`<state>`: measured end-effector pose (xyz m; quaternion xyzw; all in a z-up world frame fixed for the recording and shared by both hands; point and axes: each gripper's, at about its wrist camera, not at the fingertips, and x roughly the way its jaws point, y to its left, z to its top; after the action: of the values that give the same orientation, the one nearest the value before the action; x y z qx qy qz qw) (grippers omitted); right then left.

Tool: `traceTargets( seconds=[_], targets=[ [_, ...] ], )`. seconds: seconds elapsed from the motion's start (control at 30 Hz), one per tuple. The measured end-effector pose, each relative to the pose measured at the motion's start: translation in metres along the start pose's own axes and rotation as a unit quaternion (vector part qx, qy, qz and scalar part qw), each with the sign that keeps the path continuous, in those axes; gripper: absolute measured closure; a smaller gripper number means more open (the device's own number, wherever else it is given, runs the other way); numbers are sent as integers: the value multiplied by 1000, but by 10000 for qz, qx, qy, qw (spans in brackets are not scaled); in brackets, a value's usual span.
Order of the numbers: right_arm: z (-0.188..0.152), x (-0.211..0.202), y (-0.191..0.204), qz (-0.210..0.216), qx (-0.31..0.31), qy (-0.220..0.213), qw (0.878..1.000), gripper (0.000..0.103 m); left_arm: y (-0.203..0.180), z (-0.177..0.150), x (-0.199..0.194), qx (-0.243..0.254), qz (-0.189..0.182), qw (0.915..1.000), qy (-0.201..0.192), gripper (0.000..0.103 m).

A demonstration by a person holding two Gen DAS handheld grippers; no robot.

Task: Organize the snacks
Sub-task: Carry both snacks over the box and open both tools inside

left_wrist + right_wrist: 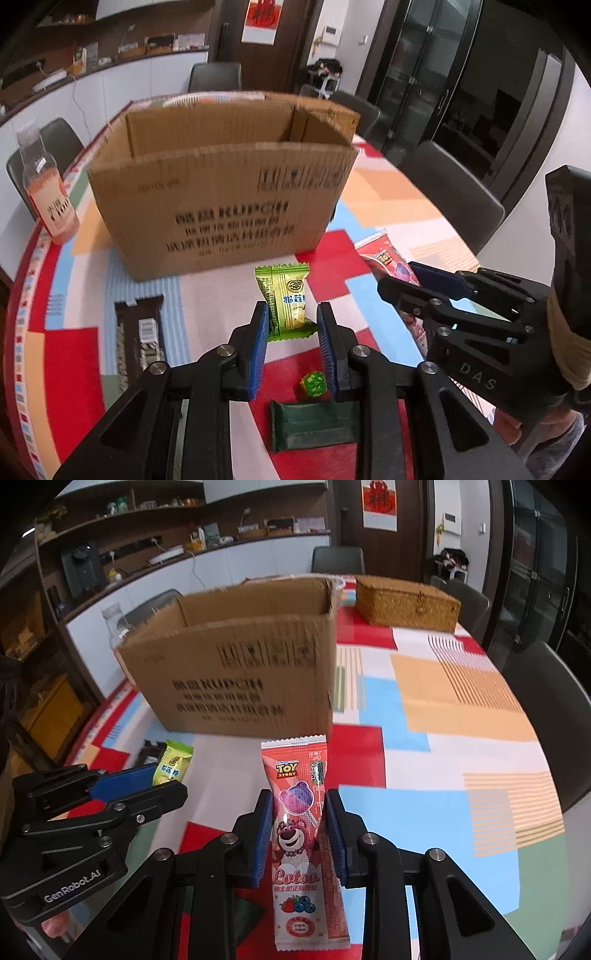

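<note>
Left gripper (292, 325) clamped on a green candy packet (286, 301) — raised off the bench (229, 295). Right gripper (299, 812) clamped on a Lotso lollipop packet (301, 834), upright between its pads. Open cardboard box (240, 679) ahead of both — dark chocolate bar (140, 336) left of the left gripper.

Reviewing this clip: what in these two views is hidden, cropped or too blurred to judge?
- Box inside: both views; its front wall hides the floor, so any contents are unseen.
- Box print: blurred in both views, small lines unreadable.
- Lollipop pack: left wrist view; the right claw covers most of it.
- Dark bar: left wrist view; label blurred.
- Green wrapper: left wrist view; partly behind the left claw.
</note>
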<state>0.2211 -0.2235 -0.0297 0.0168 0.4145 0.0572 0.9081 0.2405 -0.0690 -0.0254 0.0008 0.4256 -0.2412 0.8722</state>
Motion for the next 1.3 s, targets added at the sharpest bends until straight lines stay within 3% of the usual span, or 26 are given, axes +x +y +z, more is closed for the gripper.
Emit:
traceTargets(
  seconds=[0.67,0.93,1.3],
  targets=[
    [88,-33,28,359,-205,-998,9941,74,23,67,-68,182,382,9924,-1154,77],
    [128,-19,37,422,-306,-979,9938,74,44,96,-62,175,551,9910,-1204,77],
    [175,12,47,194,-536,-816,9950,74,71,128,-37,94,744,9920,-1020,77]
  ],
)
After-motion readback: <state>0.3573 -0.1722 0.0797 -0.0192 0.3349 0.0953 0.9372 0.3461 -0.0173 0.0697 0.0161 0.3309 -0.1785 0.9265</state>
